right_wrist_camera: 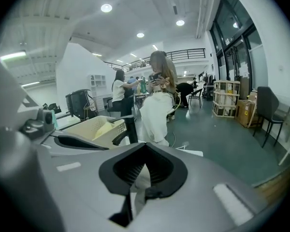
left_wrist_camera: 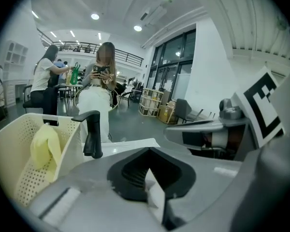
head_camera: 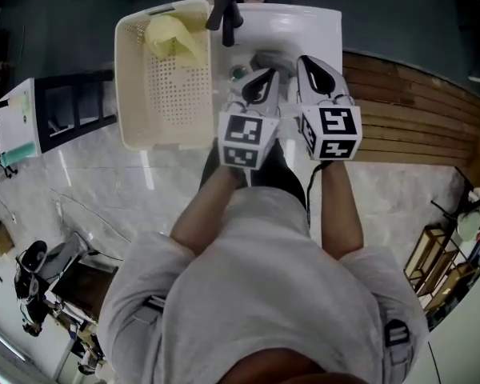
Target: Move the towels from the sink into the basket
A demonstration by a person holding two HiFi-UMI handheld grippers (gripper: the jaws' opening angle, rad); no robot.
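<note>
Towel [head_camera: 174,37], yellow, lay crumpled at the far end of the cream basket [head_camera: 164,130] in the head view, at 11 o'clock from both claws. The left gripper [head_camera: 266,77] and right gripper [head_camera: 308,64] hung side by side over the white sink [head_camera: 324,30], with the black faucet [head_camera: 224,10] at 12 o'clock. In the left gripper view, the left gripper [left_wrist_camera: 152,178] had its jaws pressed together, with the faucet [left_wrist_camera: 93,137] at 10 o'clock and the towel [left_wrist_camera: 44,146] in the basket [left_wrist_camera: 19,178] at 9 o'clock. In the right gripper view, the right gripper [right_wrist_camera: 142,178] was likewise clamped tight, with the basket [right_wrist_camera: 87,124] and towel [right_wrist_camera: 105,127] at 11 o'clock.
</note>
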